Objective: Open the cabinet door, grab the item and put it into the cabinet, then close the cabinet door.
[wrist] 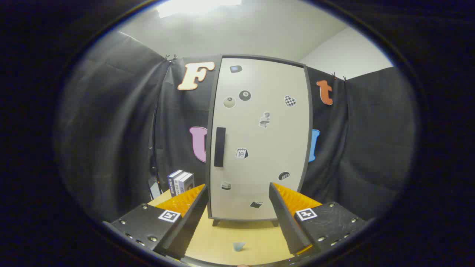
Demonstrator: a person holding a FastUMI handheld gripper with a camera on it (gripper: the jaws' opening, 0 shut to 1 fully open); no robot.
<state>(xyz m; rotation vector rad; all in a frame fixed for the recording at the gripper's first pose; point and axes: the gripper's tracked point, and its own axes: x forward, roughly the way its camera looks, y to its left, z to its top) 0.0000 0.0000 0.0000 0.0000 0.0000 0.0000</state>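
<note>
The cabinet point(259, 141) stands upright straight ahead of me, beyond my fingers, its pale door point(267, 148) shut flush in a dark frame and dotted with small stickers. On the door's left side, about halfway up, sits a dark vertical handle point(219, 147); that is where I judge I should take hold. It looks like a rigid bar, so I expect it to be stiff and sure under my pads, and the door to swing lightly on hinges at the right edge, though the hinges themselves are hidden. The cabinet rests on short feet, so a hard tug might shift the whole thing; a gentle pull seems wiser.

The item I take to be meant for the cabinet is the small group of boxes point(181, 182) standing upright to the cabinet's left, near the booth wall and beyond my left finger. They look like light cardboard cartons, stiff enough to pinch across their flat sides, but easily crushed if squeezed hard.

My claw point(237, 202) is spread wide with nothing between the fingers.

Underneath is a light wooden tabletop point(241, 233), with a small pale blue scrap point(238, 246) lying between my fingers. Black cloth point(118, 129) drapes round the booth, with white wall and a ceiling light above.
</note>
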